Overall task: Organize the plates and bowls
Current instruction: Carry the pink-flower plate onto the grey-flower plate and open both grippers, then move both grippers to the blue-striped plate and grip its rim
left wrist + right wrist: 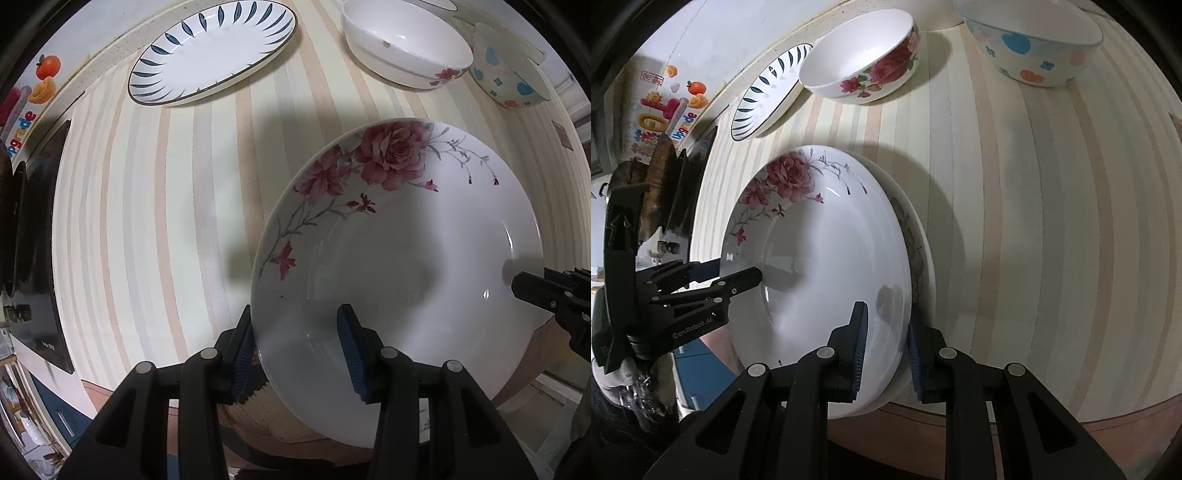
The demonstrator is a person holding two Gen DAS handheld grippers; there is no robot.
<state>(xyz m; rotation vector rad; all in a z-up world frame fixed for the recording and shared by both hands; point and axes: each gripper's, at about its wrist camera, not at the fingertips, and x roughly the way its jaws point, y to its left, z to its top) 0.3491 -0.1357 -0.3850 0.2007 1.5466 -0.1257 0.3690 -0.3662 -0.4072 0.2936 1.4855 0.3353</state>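
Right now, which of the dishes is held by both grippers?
The large rose-printed plate, nearest the table's front edge. The left gripper and right gripper each straddle its rim; the other plate and bowls stand untouched.

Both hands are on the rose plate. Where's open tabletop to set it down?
Open cloth lies left of the rose plate, below the blue-leaf plate, and another wide patch sits right of it, below the dotted bowl. The far edge is crowded: leaf plate, rose bowl and dotted bowl.
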